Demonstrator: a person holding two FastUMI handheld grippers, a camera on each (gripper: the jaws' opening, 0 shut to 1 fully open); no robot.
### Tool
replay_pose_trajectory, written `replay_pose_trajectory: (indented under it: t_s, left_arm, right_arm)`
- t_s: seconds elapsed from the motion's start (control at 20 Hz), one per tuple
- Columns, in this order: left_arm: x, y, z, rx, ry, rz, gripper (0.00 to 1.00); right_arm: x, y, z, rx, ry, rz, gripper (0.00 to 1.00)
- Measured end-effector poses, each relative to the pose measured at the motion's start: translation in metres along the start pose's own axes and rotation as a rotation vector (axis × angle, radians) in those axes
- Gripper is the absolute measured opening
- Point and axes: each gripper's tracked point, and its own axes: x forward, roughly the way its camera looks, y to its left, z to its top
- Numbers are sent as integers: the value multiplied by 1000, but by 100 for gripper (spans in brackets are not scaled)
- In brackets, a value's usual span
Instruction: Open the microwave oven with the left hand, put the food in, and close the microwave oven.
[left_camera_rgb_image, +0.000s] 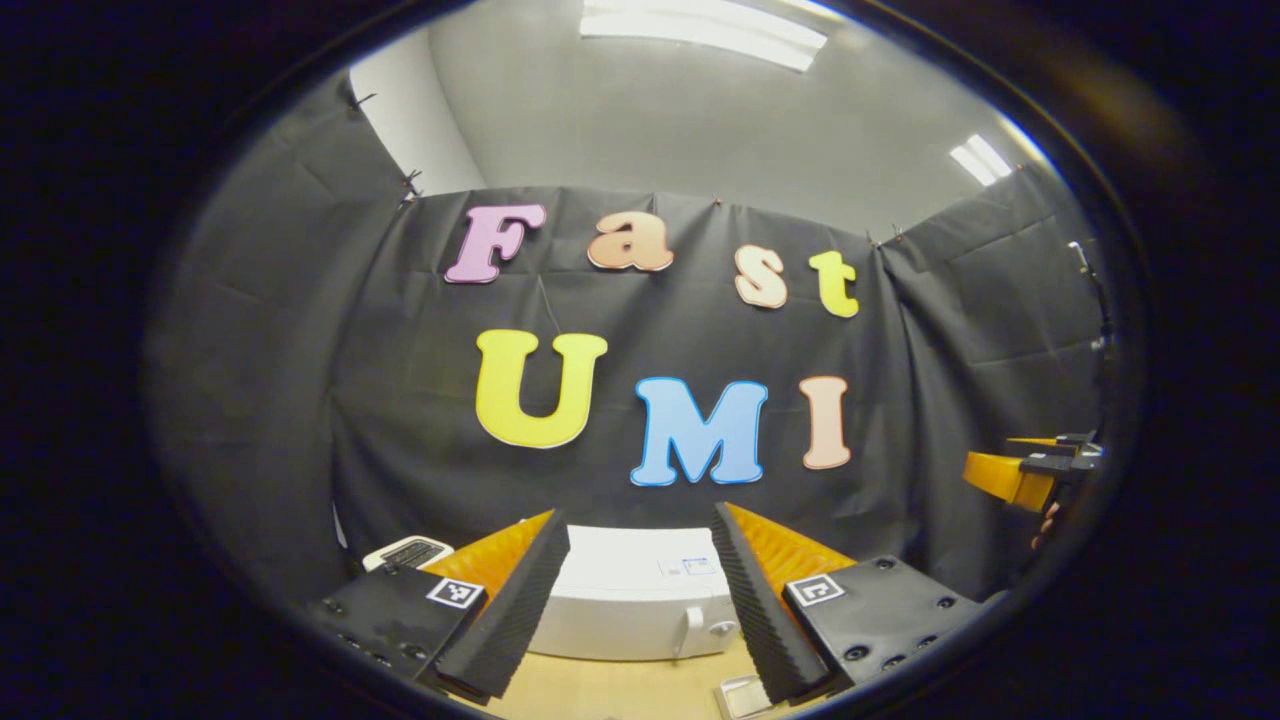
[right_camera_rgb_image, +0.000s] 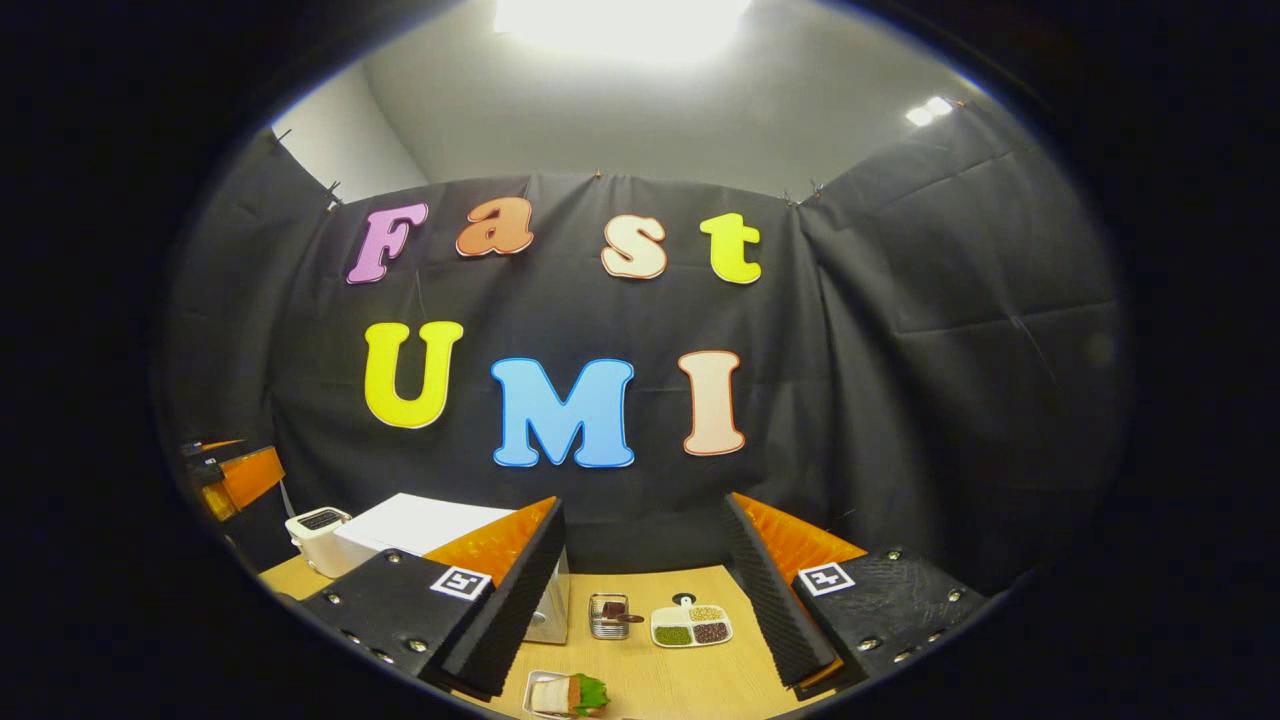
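Nothing looks done yet: the white box-shaped microwave oven (left_camera_rgb_image: 630, 600) sits closed on the pale wooden table (right_camera_rgb_image: 690, 675), the sandwich-like food on its small white tray (right_camera_rgb_image: 562, 694) waits nearby, and both the left gripper (left_camera_rgb_image: 640, 600) and right gripper (right_camera_rgb_image: 645, 600) hover with jaws apart, empty

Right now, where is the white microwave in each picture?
Left gripper view: the microwave sits bottom centre, between that gripper's two fingers.
Right gripper view: the microwave sits bottom left, partly behind that gripper's left finger.
Shared landmark: the white toaster stands just left of the microwave in both views.
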Motion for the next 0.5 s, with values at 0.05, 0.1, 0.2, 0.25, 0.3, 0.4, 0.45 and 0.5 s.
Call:
replay_pose_trajectory:
  t_s: [0.05,0.1,0.2,0.25,0.3,0.4,0.45,0.5]
  left_arm:
    - [2,1,0,11,-2,13,96]
    - [4,-1,0,17,-5,22,98]
    - [9,-11,-2,13,-7,27,91]
    - [11,-17,-8,11,0,22,94]
    - [16,-23,-14,9,10,14,94]
    - [27,-32,-34,1,35,5,94]
    - [33,-37,-46,-5,44,-2,98]
    - [39,-42,-60,-9,56,-9,94]
  right_arm:
    - [4,-2,-2,7,0,6,96]
    - [8,-2,-3,16,1,15,96]
    - [17,-1,-5,29,5,37,96]
    - [21,-2,-7,31,6,46,96]
    - [23,-3,-8,34,6,53,96]
    - [26,-5,-12,41,8,63,96]
    - [28,-6,-15,39,11,66,96]
    - [30,-9,-20,34,21,66,95]
